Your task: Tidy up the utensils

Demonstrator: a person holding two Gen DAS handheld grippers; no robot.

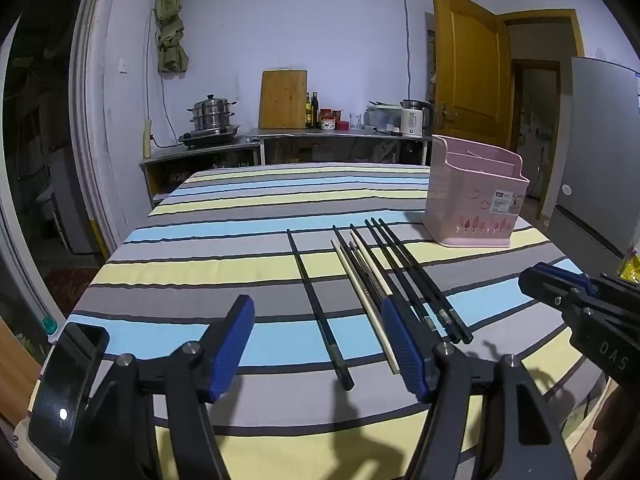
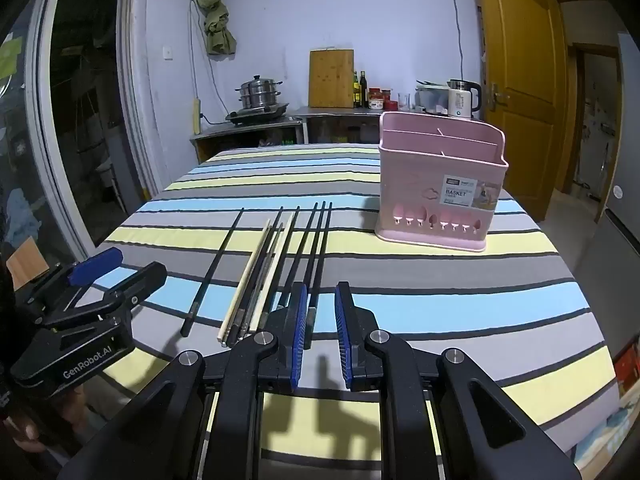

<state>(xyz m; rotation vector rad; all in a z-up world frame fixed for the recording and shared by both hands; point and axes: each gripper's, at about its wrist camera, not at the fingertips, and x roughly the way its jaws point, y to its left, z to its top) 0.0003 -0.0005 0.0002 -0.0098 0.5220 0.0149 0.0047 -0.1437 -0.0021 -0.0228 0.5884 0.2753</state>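
Note:
Several chopsticks lie side by side on the striped tablecloth, black ones and two pale ones, in a bundle. One black chopstick lies apart to their left. A pink utensil basket stands upright at the back right, with divided compartments. My left gripper hovers wide open over the single chopstick and grips nothing. My right gripper hovers over the near ends of the black chopsticks. Its jaws stand a narrow gap apart and press on nothing.
A dark phone-like screen sits at the table's near left corner. Behind the table a counter carries a steel steamer pot, a wooden cutting board, bottles and a kettle. A yellow door and a fridge are at the right.

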